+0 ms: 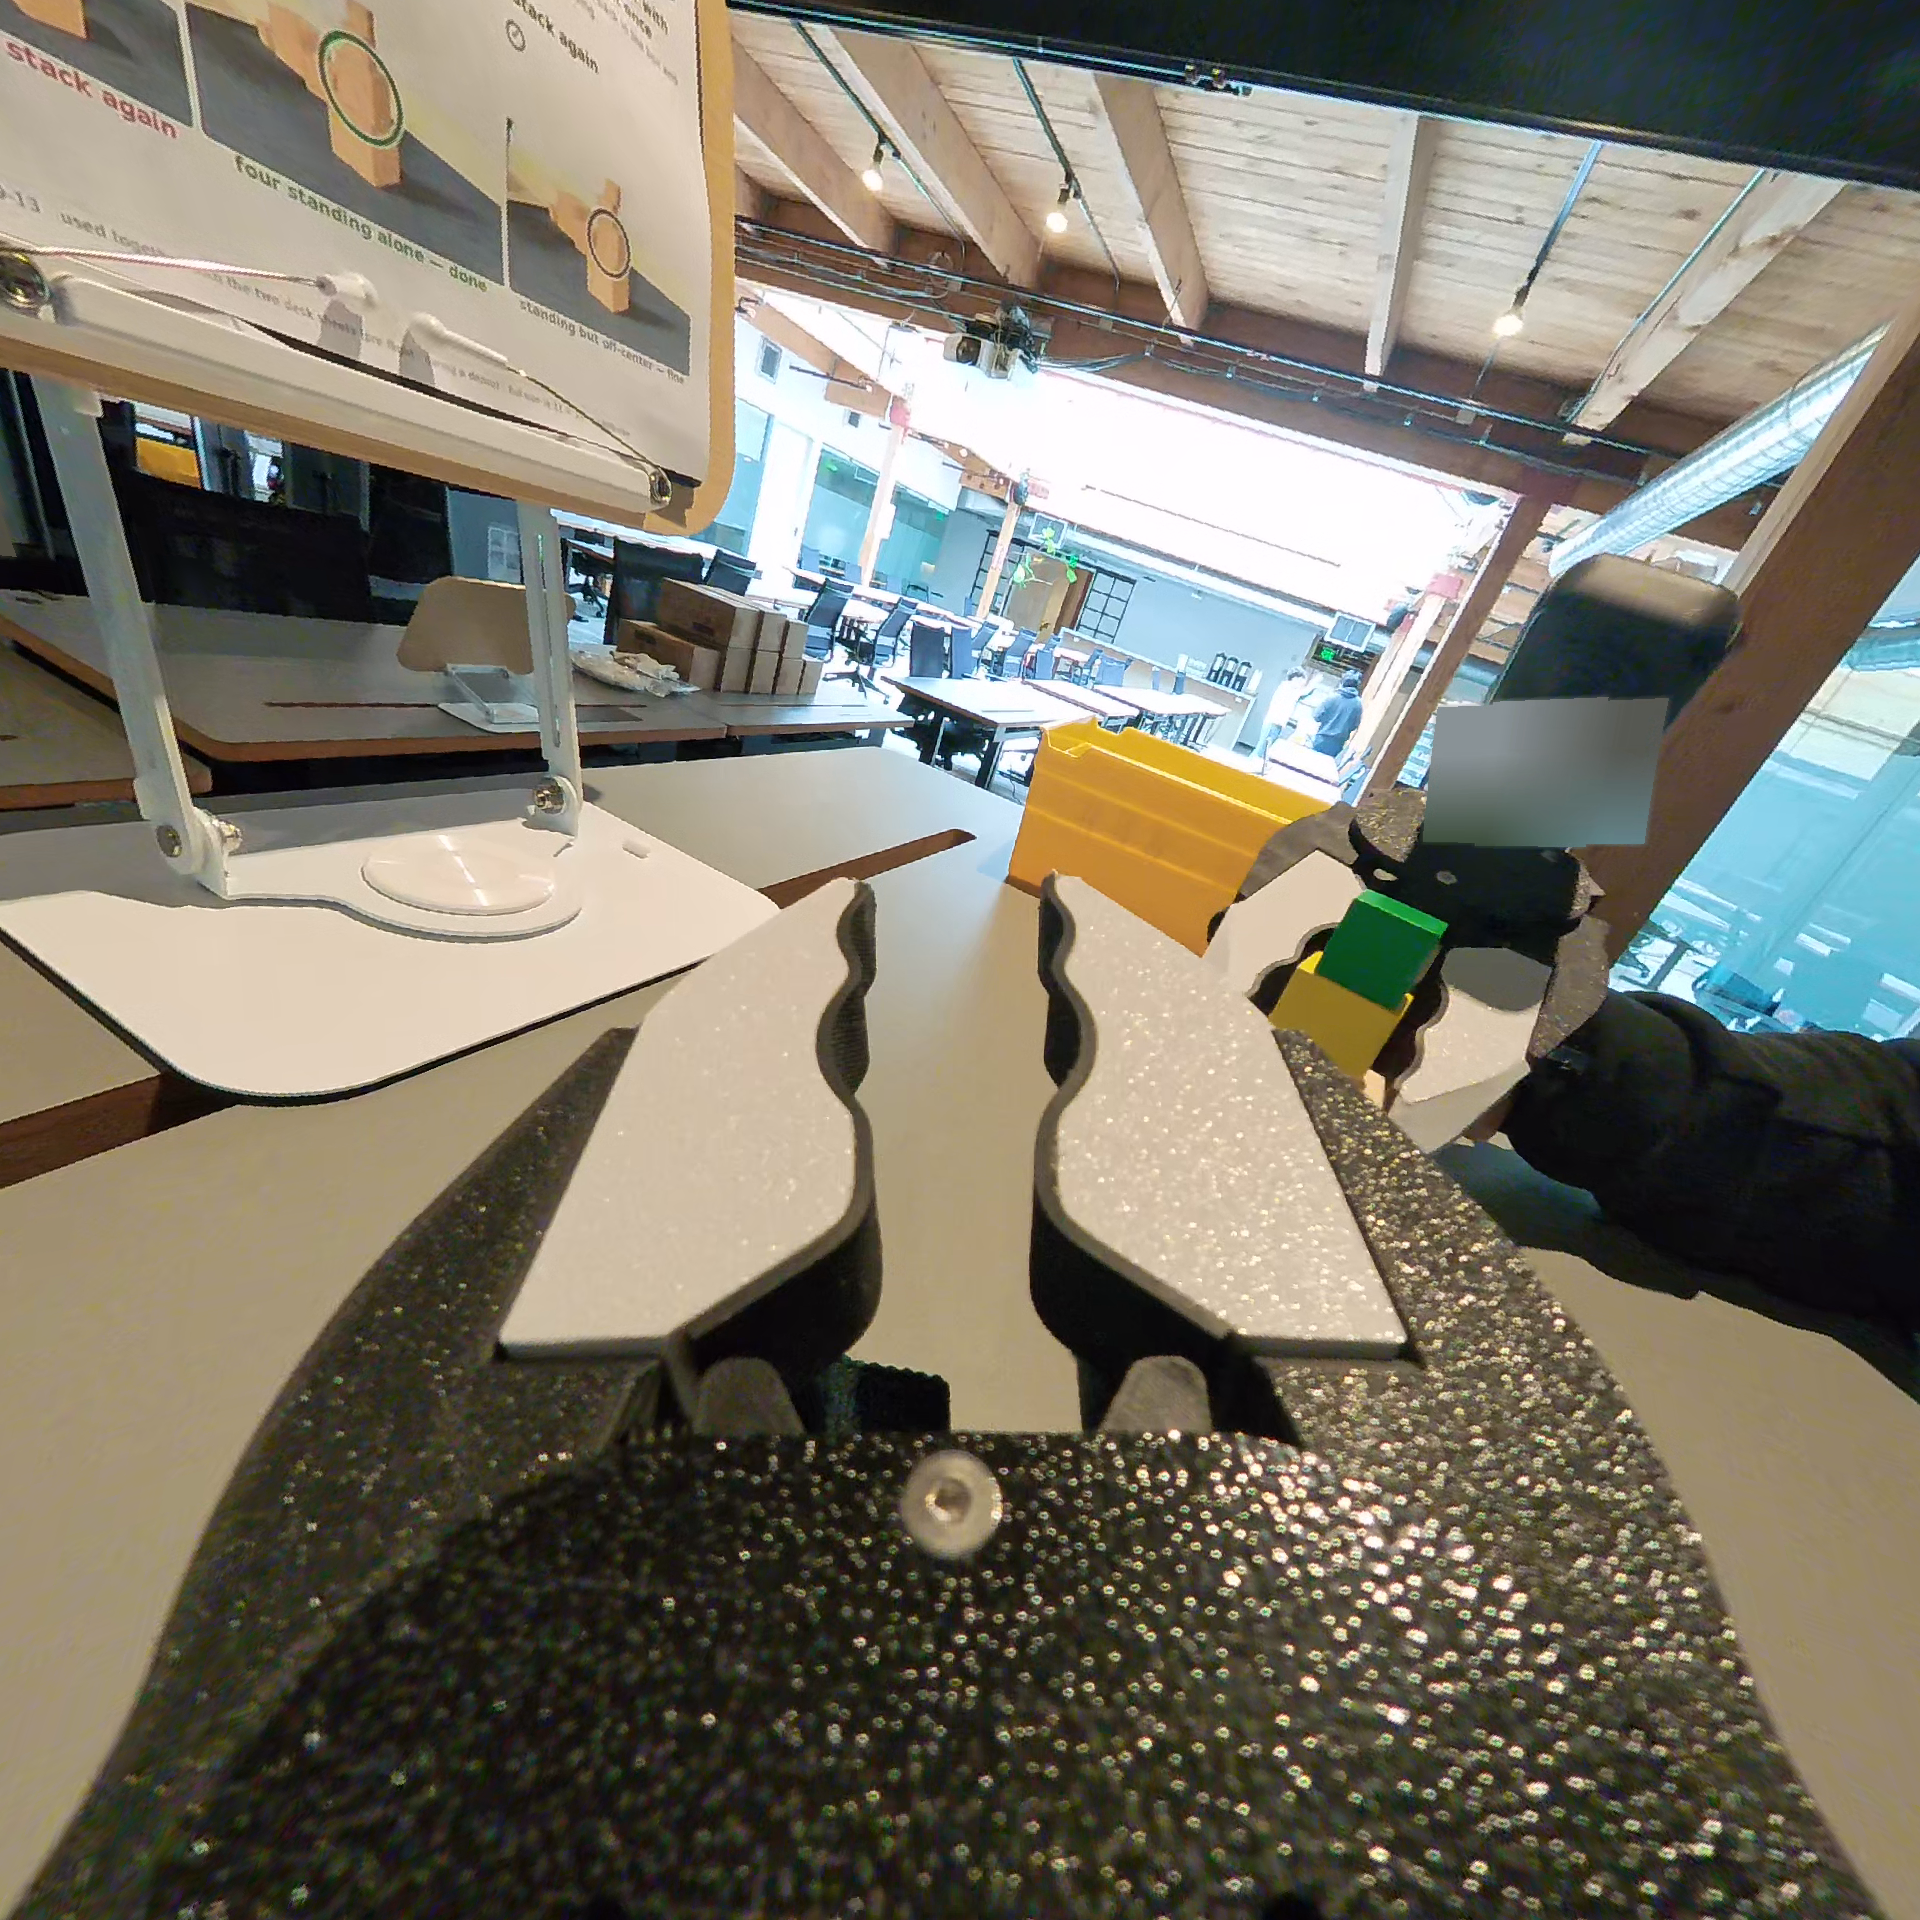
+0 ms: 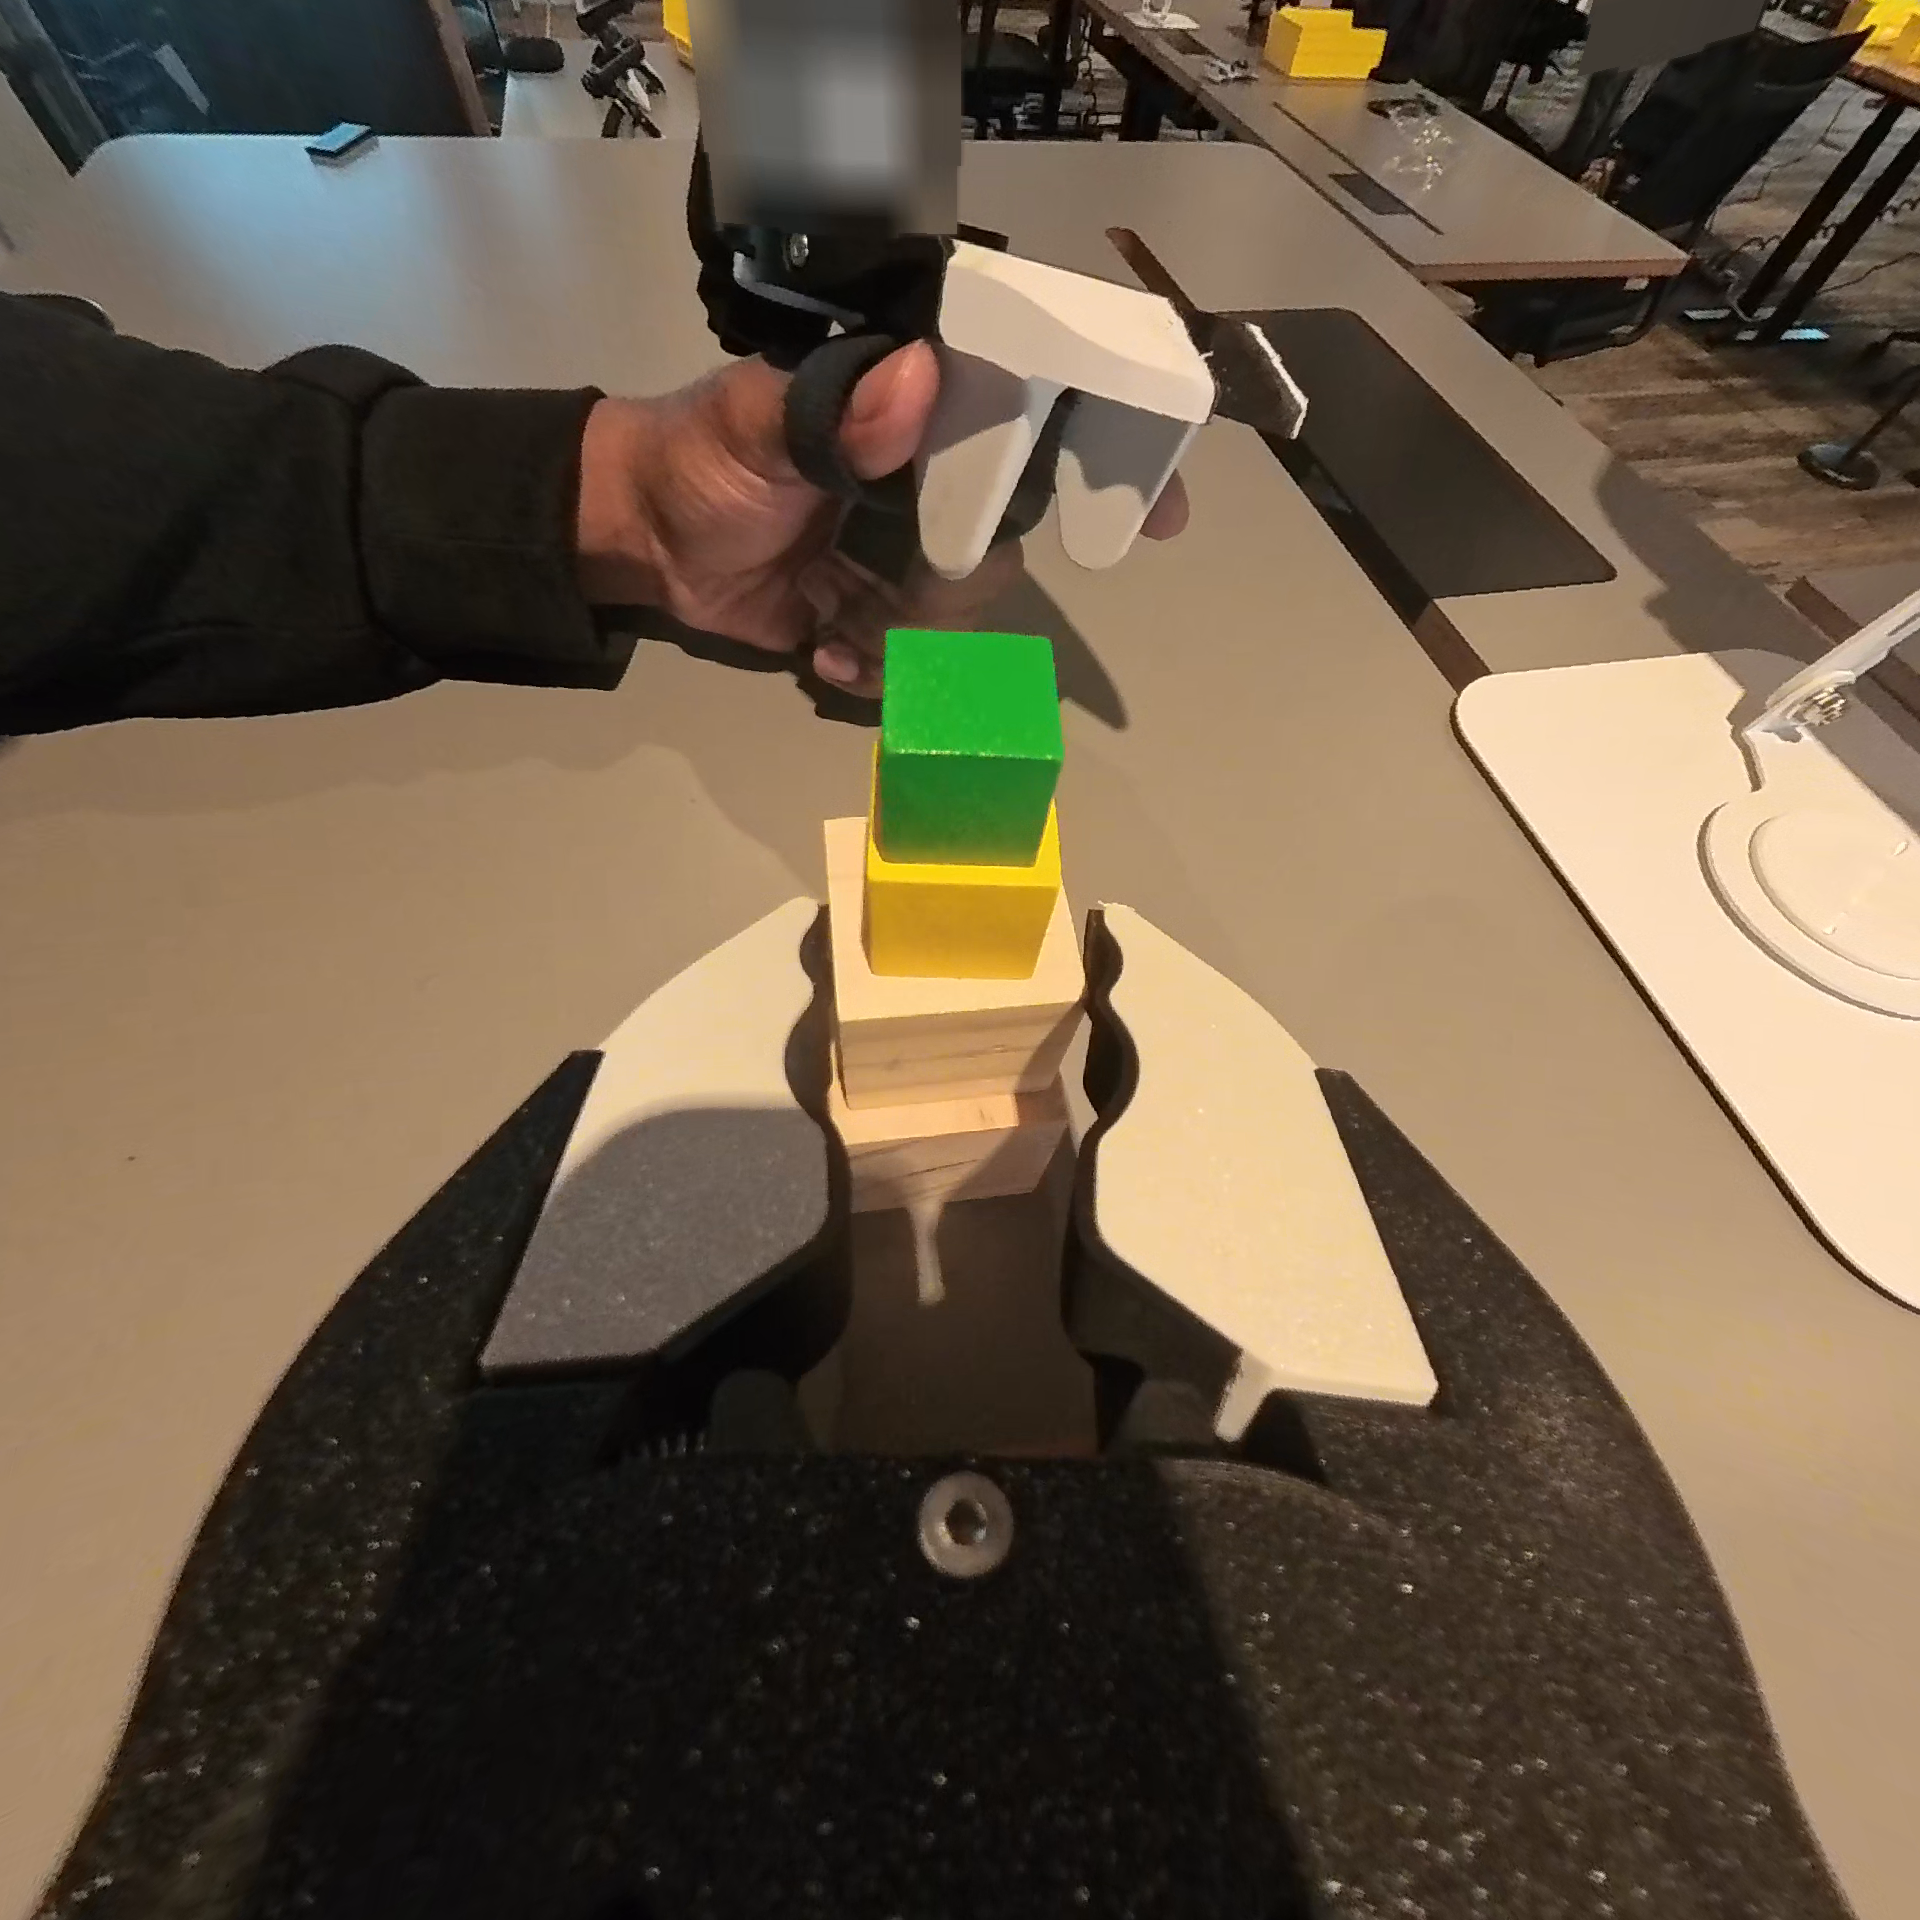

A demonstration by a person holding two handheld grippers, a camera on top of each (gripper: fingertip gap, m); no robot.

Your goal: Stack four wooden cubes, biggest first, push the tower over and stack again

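Left hand-held gripper [image 1: 956, 914]: speckled black body, pale grey wavy-edged fingers [image 1: 727, 1122], silver screw [image 1: 951, 1503]. Right hand-held gripper [image 2: 951, 920]: same build. Black sleeve [image 2: 260, 520], black finger loop [image 2: 821, 416].

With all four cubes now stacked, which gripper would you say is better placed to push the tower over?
Probably the right gripper: its open jaws flank the tower's two plain wooden cubes, below the yellow cube and green cube. The left gripper hangs open beyond the tower, clear of it.
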